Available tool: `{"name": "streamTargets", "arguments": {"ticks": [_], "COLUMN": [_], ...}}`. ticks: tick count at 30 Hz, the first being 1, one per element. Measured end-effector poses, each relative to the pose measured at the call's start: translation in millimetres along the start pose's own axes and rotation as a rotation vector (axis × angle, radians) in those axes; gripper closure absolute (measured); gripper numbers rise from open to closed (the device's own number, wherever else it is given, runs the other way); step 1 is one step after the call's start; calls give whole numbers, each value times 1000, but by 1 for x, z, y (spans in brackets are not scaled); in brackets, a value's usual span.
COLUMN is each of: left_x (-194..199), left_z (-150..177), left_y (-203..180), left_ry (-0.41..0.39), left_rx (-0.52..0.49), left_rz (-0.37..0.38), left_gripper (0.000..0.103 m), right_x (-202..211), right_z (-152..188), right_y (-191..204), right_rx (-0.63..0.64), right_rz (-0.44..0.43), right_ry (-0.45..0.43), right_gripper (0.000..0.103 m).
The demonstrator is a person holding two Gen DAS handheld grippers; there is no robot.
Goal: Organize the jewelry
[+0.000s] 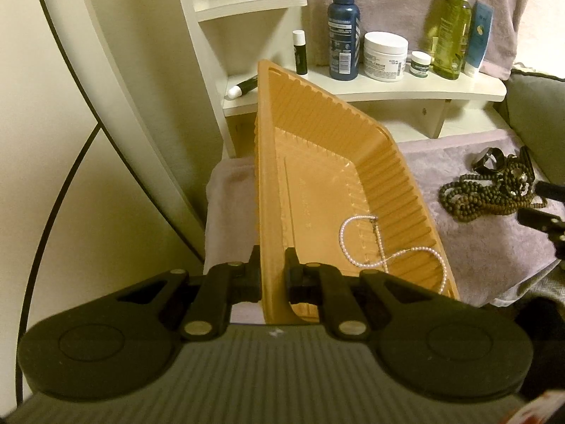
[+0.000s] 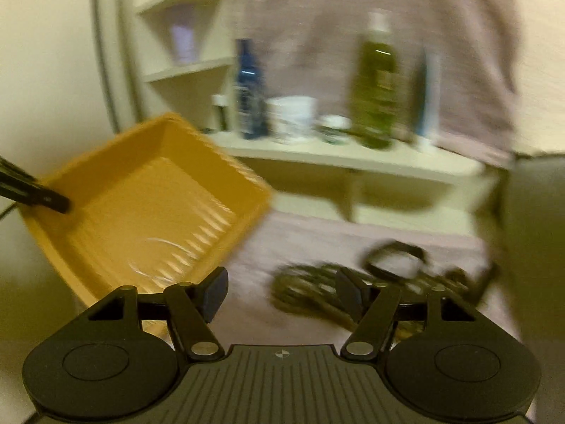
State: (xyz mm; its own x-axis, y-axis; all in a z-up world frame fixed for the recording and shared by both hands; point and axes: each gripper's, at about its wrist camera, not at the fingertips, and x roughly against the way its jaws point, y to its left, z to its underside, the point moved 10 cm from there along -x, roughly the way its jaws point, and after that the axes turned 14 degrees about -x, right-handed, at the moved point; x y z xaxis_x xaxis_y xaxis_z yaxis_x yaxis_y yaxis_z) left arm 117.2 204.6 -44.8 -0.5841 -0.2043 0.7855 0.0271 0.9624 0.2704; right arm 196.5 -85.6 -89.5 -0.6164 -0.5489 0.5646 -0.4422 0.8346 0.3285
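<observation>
Jewelry split: white pearl necklace (image 1: 385,251) lies inside ribbed orange plastic tray (image 1: 317,162); dark brown bead strands (image 1: 487,194) wait on grey towel (image 1: 494,247). We clamp left gripper (image 1: 272,275) on tray rim, tilting it to receive. Our right gripper (image 2: 280,295), wide and empty, aims at beads.

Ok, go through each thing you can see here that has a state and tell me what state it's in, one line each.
left gripper: shut on the orange tray's wall.
right gripper: open, empty.
orange tray: tilted, held up at one side.
pearl necklace: loose in the tray's low end.
dark bead necklaces: piled on the towel, outside the tray.
lip balm stick: lying on the shelf.
blue spray bottle: upright, capped.
</observation>
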Motion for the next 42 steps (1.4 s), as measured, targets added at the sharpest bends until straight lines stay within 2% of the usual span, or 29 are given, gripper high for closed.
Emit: {"name": "streamTargets", "arguments": {"ticks": [3, 8, 14, 16, 18, 22, 28, 31, 38, 42], "left_x": [0, 0, 0, 0, 0, -1, -1, -1, -1, -1], "left_z": [0, 0, 0, 0, 0, 1, 1, 1, 1, 1], "left_y": [0, 0, 0, 0, 0, 1, 1, 1, 0, 0], "left_ry": [0, 1, 5, 6, 7, 12, 15, 16, 16, 14], "left_rx": [3, 1, 3, 2, 1, 4, 4, 4, 3, 3], "left_rz": [0, 0, -2, -2, -3, -2, -3, -3, -4, -3], "left_gripper": [93, 93, 93, 93, 93, 93, 93, 93, 93, 93], "right_x": [6, 6, 0, -6, -11, -19, -32, -33, -18, -6], "right_z": [7, 21, 25, 26, 28, 31, 33, 34, 31, 24], "right_y": [-33, -65, -79, -82, -85, -87, -91, -94, -88, -75], "right_rx": [-50, -61, -25, -23, -26, -27, -29, -32, -10, -15], "right_rz": [64, 137, 158, 155, 157, 151, 157, 170, 175, 148], "right_ry": [3, 22, 29, 46, 61, 80, 97, 103, 83, 58], "right_gripper": [36, 36, 37, 53, 60, 70, 80, 93, 95, 95]}}
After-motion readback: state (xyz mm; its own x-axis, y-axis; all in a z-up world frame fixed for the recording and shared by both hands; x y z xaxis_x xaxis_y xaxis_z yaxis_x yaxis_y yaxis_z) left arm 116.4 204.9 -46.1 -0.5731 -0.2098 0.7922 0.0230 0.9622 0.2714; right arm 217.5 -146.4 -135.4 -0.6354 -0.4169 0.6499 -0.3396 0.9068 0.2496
